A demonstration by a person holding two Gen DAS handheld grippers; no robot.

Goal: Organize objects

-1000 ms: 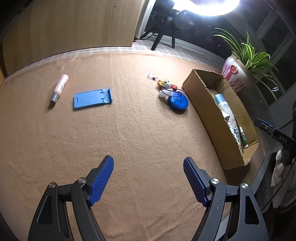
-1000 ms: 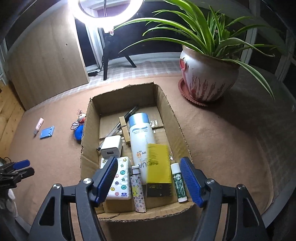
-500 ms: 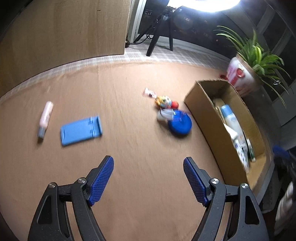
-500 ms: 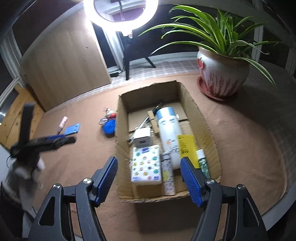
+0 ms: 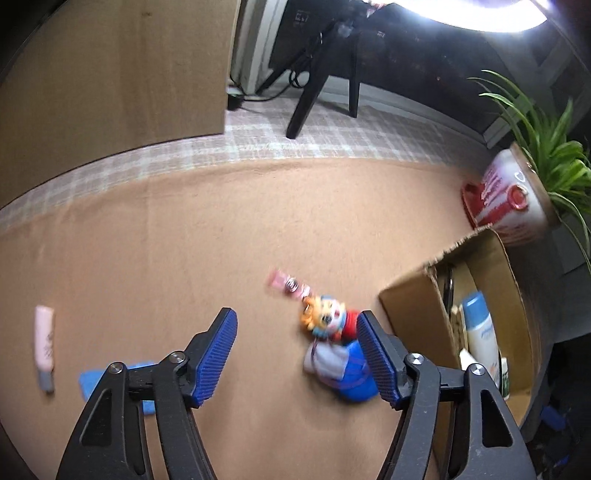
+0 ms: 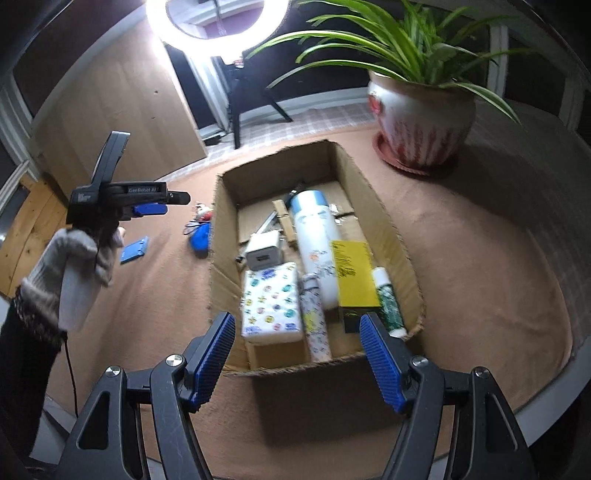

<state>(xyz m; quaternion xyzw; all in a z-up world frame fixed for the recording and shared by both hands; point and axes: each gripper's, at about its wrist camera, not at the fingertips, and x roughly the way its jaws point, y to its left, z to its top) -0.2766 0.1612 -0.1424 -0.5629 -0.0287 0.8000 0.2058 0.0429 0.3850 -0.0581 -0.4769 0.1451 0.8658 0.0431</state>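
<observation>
Tan felt-covered bench (image 6: 480, 258), cardboard box (image 6: 402, 236) near potted plant (image 6: 421, 122) at far edge, ring light (image 6: 207, 22) beyond, left tongs (image 5: 297, 354) closing over clown toy (image 5: 327, 319) without gripping, right tongs (image 6: 297, 356) open, empty

Blurred and half-covered things

My left tool's arm covers most of the blue stand (image 5: 90, 378); the clown toy (image 5: 327, 319) smears; box (image 5: 417, 314) runs behind my tool.

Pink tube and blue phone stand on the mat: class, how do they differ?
The pink tube is slim and rounded with a grey cap; the blue phone stand is flat and rectangular. The pink tube lies in full view of the left wrist camera; there the gripper partly hides the blue phone stand. Both lie outside the cardboard box.
</observation>
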